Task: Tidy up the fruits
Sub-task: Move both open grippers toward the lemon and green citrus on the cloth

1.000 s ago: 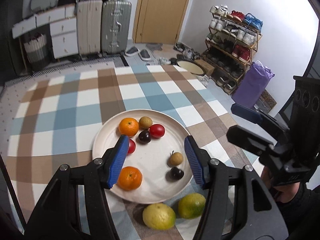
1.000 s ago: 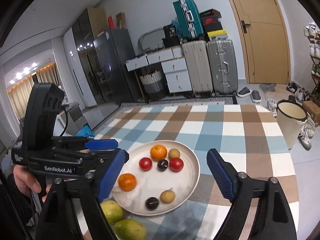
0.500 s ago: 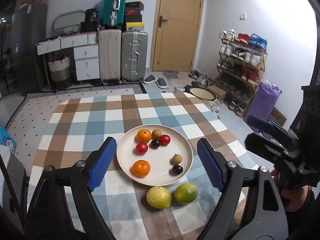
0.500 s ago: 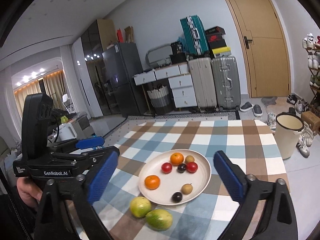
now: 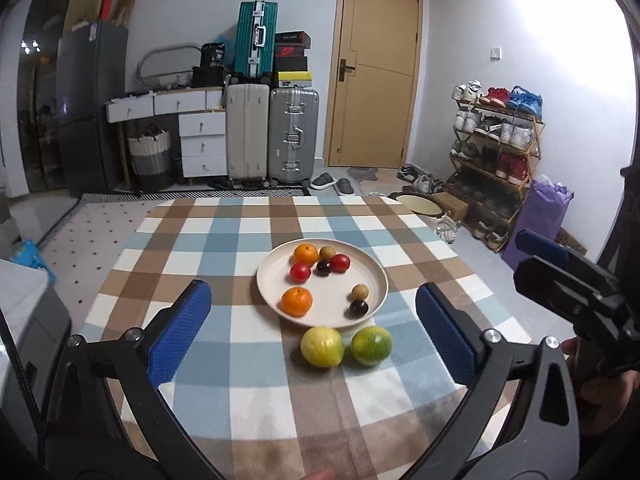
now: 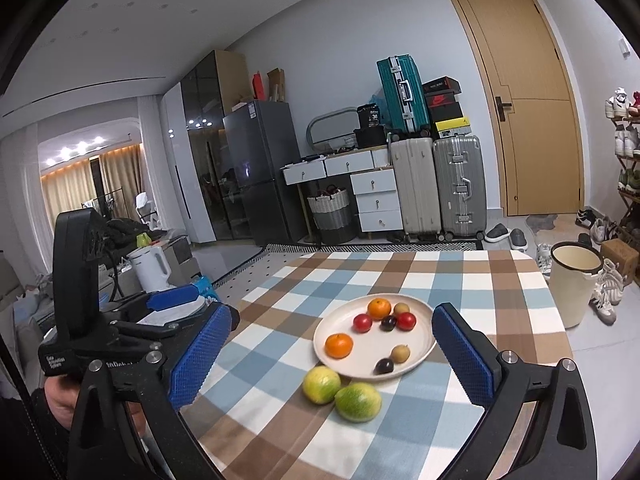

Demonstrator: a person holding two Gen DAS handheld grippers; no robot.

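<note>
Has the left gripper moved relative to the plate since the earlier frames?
Yes. The left gripper has pulled back and up from the plate, which now sits small and beyond its tips rather than between them. Its jaws have just been opening, with nothing gripped.

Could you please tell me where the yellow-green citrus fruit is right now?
In the left wrist view, the yellow-green citrus fruit lies on the checked tablecloth, just off the near rim of the round cream plate, left of the greener citrus fruit.

You have one plate point(image 5: 381, 280) holding two oranges point(image 5: 296, 301), two red fruits point(image 5: 300, 272), two dark plums point(image 5: 359, 308) and two small tan fruits point(image 5: 360, 291). Two yellow-green citrus point(image 5: 322, 346) lie on the desk point(image 5: 208, 236).
</note>
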